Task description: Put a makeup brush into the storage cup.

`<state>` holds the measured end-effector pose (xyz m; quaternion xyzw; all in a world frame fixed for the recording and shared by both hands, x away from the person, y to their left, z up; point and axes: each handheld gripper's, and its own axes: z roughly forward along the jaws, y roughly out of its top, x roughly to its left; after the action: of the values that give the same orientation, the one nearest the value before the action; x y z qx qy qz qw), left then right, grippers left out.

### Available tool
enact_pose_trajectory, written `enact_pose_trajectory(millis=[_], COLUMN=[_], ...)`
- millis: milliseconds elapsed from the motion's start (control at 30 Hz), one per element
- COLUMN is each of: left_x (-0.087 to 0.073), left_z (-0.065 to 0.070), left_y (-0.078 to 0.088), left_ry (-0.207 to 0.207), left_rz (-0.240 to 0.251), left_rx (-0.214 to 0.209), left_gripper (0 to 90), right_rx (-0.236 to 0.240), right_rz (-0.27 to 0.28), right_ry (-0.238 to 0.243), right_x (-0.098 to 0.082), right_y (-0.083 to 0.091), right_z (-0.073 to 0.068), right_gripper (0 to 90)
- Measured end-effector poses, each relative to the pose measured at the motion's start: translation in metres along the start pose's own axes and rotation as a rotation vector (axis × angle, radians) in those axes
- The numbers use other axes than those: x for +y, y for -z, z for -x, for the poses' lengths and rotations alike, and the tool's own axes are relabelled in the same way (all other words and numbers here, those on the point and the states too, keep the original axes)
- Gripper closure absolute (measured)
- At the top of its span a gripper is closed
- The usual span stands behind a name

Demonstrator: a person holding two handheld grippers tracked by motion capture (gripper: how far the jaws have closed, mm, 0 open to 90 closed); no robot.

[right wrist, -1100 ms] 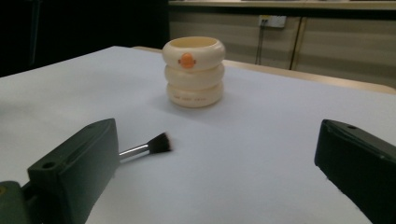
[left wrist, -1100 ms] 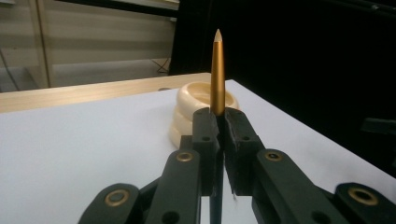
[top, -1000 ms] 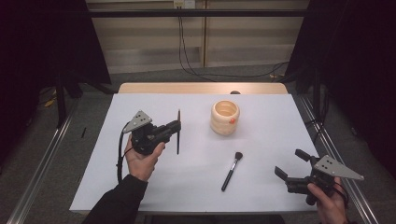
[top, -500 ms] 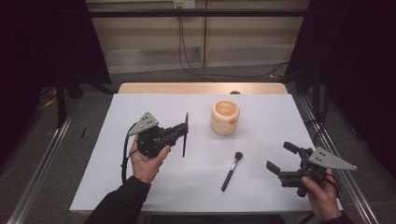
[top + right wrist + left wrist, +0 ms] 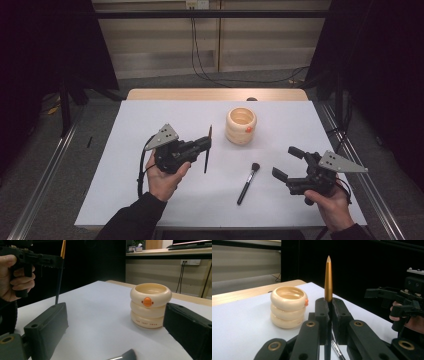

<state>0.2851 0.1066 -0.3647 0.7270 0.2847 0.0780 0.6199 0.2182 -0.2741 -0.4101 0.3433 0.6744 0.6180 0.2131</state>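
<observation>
The left gripper (image 5: 204,145) has its jaws pressed together on a slim brush (image 5: 207,150), pinching it partway along the dark shaft. Held this way, the brush stands upright above the white table (image 5: 125,200). In the left gripper view its gold, pointed handle end (image 5: 328,277) rises straight up out of the clamped black pads, and the dark lower part runs down between them. From above, the left hand (image 5: 162,177) holds this gripper clear of the tabletop, near the cream holder (image 5: 241,126) but apart from it.

The holder is a squat, ribbed cup with an open top and a small orange knob on its side, standing upright toward the far middle of the table.

The right gripper (image 5: 286,162) hovers over the near right part of the table with its jaws spread wide; they have just been easing inward slightly, with nothing held between them. In the right gripper view the holder shows in the gap between the two pads, well beyond them.

A second brush, a makeup brush (image 5: 248,183) with a dark handle and a soft reddish-brown head, lies flat on the table between the two grippers, untouched. Its head points toward the holder.
</observation>
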Motion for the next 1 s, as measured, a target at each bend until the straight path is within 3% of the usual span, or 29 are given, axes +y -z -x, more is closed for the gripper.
enact_pose_trajectory(millis=[267, 400, 733, 1000], left_x=[-0.002, -0.003, -0.004, -0.007], left_z=[0.008, 0.011, 0.015, 0.019], left_y=[-0.006, -0.008, -0.011, -0.014], left_ry=[-0.005, -0.006, -0.018, -0.035], left_rz=[-0.006, -0.004, -0.018, -0.026], left_rx=[-0.025, -0.032, -0.038, -0.029], left_gripper=[83.8, 83.9, 83.9, 83.8], right_rx=[0.085, 0.129, 0.257, 0.313], right_rz=[0.008, 0.008, -0.014, -0.026], right_ry=[0.003, 0.034, 0.063, 0.082], right_x=[0.015, 0.026, 0.046, 0.058], right_y=[-0.01, -0.018, -0.053, -0.077], right_z=[-0.005, -0.008, -0.019, -0.026], right_gripper=[12.2, 17.9, 32.8, 45.0])
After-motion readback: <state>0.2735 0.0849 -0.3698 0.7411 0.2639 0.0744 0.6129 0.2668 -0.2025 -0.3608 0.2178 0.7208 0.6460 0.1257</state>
